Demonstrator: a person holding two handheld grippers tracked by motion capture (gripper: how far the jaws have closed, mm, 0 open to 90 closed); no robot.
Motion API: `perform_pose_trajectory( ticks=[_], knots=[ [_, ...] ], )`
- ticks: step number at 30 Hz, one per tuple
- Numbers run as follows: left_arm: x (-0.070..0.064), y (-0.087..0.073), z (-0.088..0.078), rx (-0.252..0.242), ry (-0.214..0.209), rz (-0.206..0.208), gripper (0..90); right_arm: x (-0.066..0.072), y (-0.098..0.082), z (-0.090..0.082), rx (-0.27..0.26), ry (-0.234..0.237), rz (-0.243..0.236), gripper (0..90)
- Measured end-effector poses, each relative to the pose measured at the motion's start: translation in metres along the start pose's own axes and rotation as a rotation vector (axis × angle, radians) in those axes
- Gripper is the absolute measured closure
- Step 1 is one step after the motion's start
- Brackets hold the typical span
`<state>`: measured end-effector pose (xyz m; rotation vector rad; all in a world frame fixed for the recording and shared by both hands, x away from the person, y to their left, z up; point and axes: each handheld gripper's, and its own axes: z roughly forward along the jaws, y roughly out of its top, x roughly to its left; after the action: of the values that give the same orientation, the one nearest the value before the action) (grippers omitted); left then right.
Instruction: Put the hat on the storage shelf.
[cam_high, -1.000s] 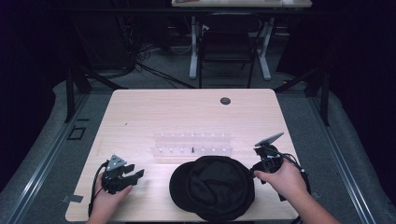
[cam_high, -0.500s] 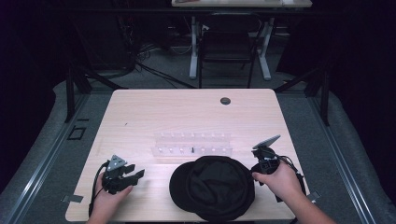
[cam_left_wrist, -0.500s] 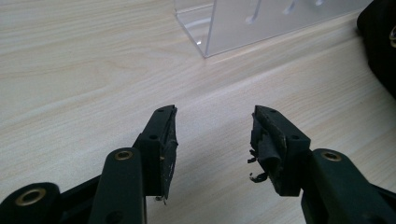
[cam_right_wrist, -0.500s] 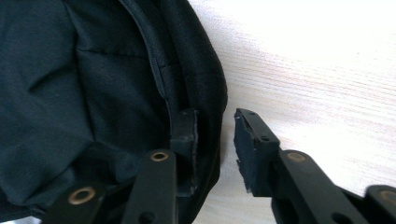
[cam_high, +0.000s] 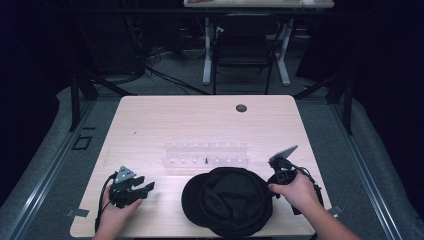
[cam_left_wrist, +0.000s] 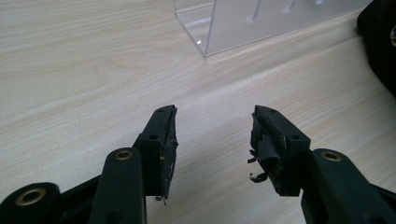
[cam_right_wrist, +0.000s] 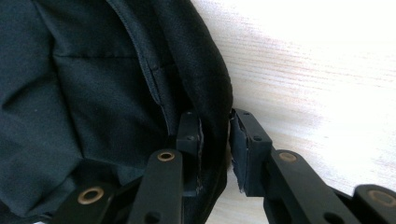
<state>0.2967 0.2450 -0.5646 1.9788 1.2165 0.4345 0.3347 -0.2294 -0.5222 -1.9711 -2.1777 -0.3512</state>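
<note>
Pale wood tabletop (cam_high: 200, 120) lies under our work. Our right gripper (cam_right_wrist: 215, 140) has just been closing its jaws; they now pinch the edge of the black cap (cam_high: 227, 200), whose bulk spreads to that gripper's left. Our left gripper (cam_left_wrist: 212, 140) rests open and empty, the cap well off to its right, a clear rack (cam_left_wrist: 261, 23) ahead.

The back half of the worktop (cam_high: 200, 120) lies bare except for a small dark grommet (cam_high: 241, 108) near the far edge. Across the middle, a clear rack (cam_high: 206, 154) bars the straight way forward. Just before it, the black cap (cam_high: 227, 200) takes up the near centre. Bare wood lies between the left hand-held gripper (cam_high: 145, 187) and the cap, and left of the rack.
</note>
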Motion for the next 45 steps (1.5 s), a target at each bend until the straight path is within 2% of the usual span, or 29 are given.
perform_pose_trajectory(
  ticks=[1,3,7,9,11,14,16,22,25,26,29,30,33,36,37,41,45],
  knots=[
    [0.0,0.0,0.0,-0.001,-0.002,0.001,50.5,-0.001,0.001,-0.001,0.022,-0.002,-0.001,73.9],
    [0.0,0.0,0.0,0.002,-0.001,0.0,50.5,-0.002,0.002,0.0,0.027,0.002,0.006,74.4],
    [0.0,0.0,0.0,0.0,-0.002,0.0,50.5,-0.003,0.005,0.002,0.068,0.0,-0.009,77.6],
    [0.0,0.0,0.001,0.0,-0.002,0.001,50.5,-0.002,0.005,0.005,0.051,0.017,0.011,80.2],
    [0.0,0.0,0.001,0.002,-0.003,0.004,50.5,-0.002,0.006,0.005,0.069,0.007,0.005,83.0],
    [0.0,0.0,0.001,0.002,-0.001,0.004,50.5,-0.002,0.008,0.004,0.087,0.023,0.0,86.2],
    [0.0,0.0,0.001,0.004,-0.001,0.001,50.5,-0.003,0.008,0.003,0.094,0.024,-0.01,86.7],
    [0.001,-0.001,0.0,0.001,0.0,-0.004,50.5,-0.001,0.006,0.001,0.071,0.03,0.003,86.9],
    [0.002,-0.001,0.0,0.003,-0.001,-0.005,50.5,0.001,0.006,-0.003,0.088,0.018,-0.02,86.9],
    [0.002,-0.001,0.0,0.003,-0.001,-0.005,50.5,0.002,0.006,-0.003,0.071,0.023,-0.012,87.0],
    [0.001,-0.001,0.0,0.003,-0.002,-0.005,50.5,0.004,0.006,-0.009,0.086,0.012,-0.028,87.1],
    [0.002,-0.001,0.0,0.003,-0.003,-0.005,50.5,0.005,0.006,-0.011,0.076,0.021,-0.022,87.1],
    [0.002,-0.001,0.0,0.003,-0.001,-0.008,50.5,0.006,0.007,-0.019,0.111,0.008,-0.053,87.3],
    [0.002,-0.001,0.0,0.001,0.0,-0.008,50.5,0.008,0.006,-0.022,0.086,0.011,-0.035,87.3],
    [0.002,-0.001,0.0,0.001,0.0,-0.008,50.5,0.011,0.006,-0.026,0.068,0.025,-0.024,87.4],
    [0.001,-0.001,0.0,-0.001,-0.001,-0.011,50.5,0.014,0.006,-0.037,0.082,0.014,-0.051,87.4],
    [0.002,-0.001,-0.001,0.003,0.004,-0.009,50.5,0.018,0.005,-0.045,0.073,0.005,-0.048,87.5]
  ],
)
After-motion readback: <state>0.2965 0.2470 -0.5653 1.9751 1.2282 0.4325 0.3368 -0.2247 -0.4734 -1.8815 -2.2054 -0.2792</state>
